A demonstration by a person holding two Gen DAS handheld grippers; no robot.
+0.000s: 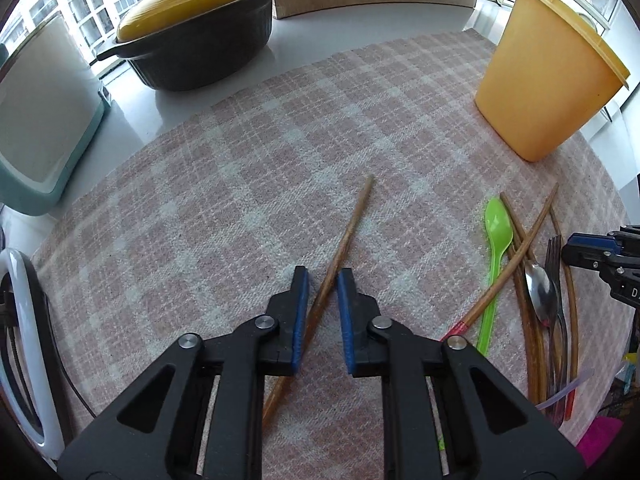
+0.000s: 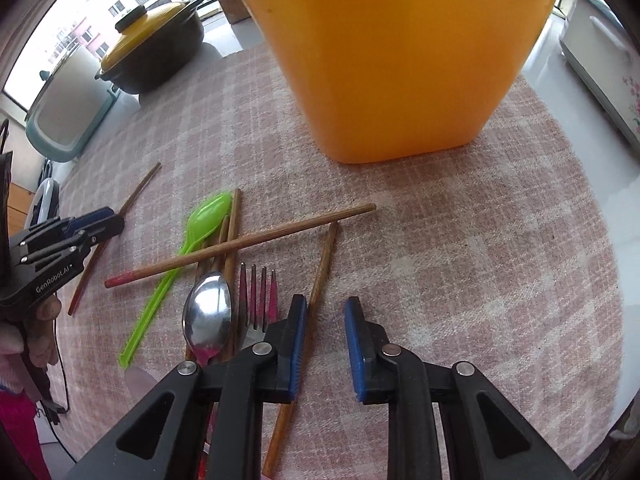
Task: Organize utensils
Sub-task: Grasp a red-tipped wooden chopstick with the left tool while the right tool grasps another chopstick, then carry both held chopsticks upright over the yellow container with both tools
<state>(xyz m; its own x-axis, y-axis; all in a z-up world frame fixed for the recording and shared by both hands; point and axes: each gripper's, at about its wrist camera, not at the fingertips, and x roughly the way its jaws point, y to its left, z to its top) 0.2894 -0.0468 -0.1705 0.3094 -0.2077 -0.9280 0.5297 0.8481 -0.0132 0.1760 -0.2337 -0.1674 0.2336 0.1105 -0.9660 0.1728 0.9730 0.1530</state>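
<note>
Black left gripper with blue pads, silver pivot pins; right gripper identical; white lettering.

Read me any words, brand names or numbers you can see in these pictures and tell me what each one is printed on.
"GenRobot.AI": white print on the black body of the left gripper, in the right wrist view.
"D" or "DA", cut off at the picture's edge: white letters on the right gripper, in the left wrist view.
Nothing else carries readable text.
</note>
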